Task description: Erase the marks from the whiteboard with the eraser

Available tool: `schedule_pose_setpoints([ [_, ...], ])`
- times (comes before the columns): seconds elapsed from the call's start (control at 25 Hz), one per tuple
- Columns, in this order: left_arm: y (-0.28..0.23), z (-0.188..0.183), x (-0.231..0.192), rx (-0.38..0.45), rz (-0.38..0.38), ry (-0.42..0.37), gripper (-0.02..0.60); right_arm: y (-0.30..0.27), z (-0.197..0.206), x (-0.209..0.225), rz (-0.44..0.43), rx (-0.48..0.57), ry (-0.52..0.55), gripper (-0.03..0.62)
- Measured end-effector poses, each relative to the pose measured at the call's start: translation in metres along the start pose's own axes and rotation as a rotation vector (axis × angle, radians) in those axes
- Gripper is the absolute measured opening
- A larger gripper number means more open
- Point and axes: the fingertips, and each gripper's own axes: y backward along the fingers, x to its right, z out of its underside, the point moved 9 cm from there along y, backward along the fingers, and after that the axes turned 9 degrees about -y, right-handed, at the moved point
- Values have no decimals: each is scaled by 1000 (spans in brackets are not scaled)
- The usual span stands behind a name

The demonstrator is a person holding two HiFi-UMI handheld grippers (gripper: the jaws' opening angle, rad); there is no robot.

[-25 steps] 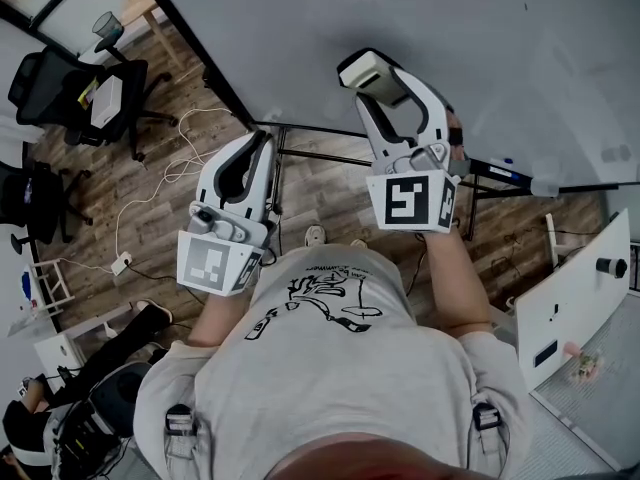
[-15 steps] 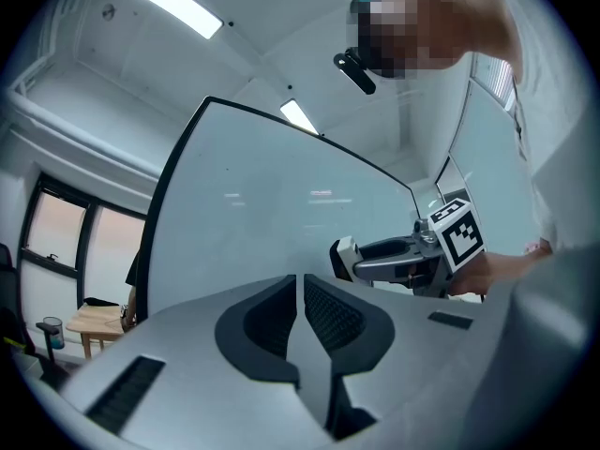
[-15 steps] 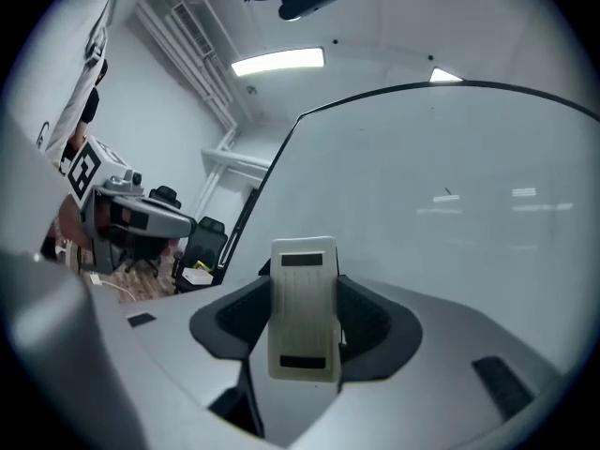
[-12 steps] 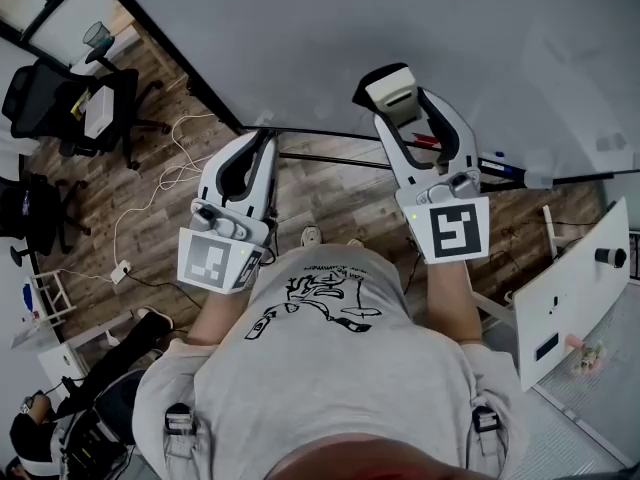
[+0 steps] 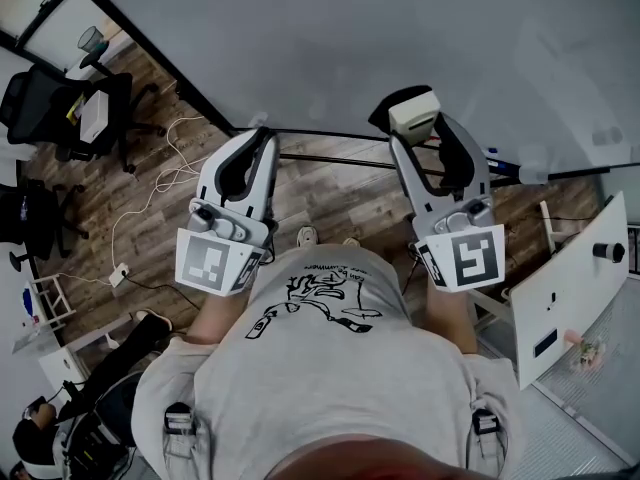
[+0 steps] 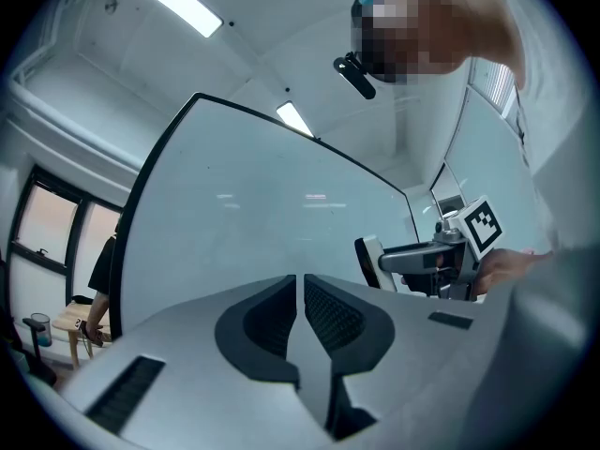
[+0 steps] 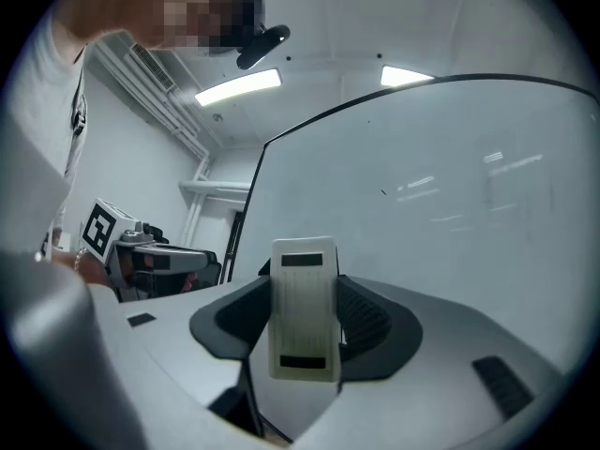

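Your right gripper (image 5: 422, 133) pinches the eraser (image 7: 303, 307), long axis upright, whiteboard (image 7: 450, 204) directly ahead; left gripper (image 6: 300, 298) is pressed together, empty.

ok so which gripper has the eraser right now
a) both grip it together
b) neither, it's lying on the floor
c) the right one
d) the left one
c: the right gripper has its jaws shut on the eraser, while the left gripper has its jaws closed together with nothing between them.
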Motion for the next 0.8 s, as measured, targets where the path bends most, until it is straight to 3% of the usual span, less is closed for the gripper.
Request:
schedule_pose_setpoints([
  [0.8,-10,-6,19,-11,18,4,41,47,5,13,17,6,-105,227],
])
